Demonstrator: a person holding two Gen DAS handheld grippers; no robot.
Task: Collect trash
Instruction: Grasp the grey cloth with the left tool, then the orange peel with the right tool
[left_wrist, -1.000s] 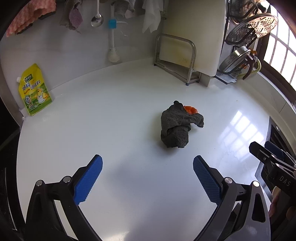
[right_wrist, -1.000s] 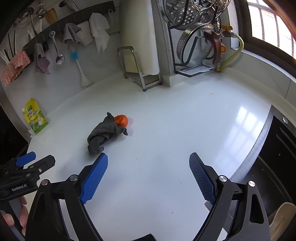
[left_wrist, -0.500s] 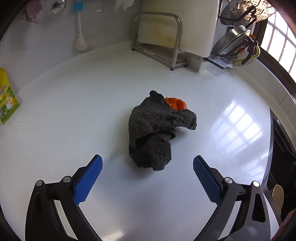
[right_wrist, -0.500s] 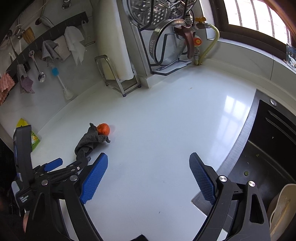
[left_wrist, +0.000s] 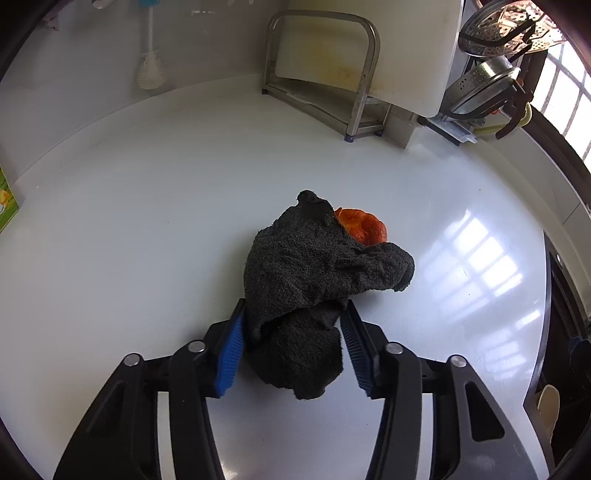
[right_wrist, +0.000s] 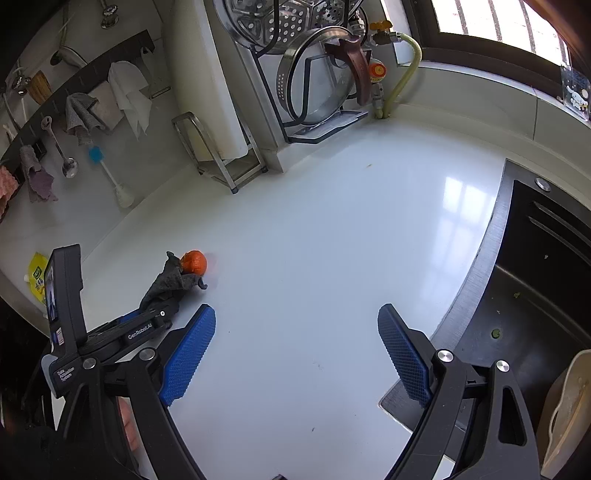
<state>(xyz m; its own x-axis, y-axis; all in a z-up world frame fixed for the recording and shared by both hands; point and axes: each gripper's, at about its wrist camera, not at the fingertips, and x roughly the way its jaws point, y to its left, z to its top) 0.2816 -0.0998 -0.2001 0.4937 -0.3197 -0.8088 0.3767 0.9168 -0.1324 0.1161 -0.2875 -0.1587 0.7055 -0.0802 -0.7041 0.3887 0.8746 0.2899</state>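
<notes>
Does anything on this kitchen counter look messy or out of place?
Yes: a crumpled dark grey cloth lies mid-counter, draped partly over an orange peel-like scrap. A few green bits sit in the sink.

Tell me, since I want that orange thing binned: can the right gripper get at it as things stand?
Probably yes. The right gripper is open and empty, with bare counter up to the orange thing; only the cloth, in the left gripper, touches it.
</notes>
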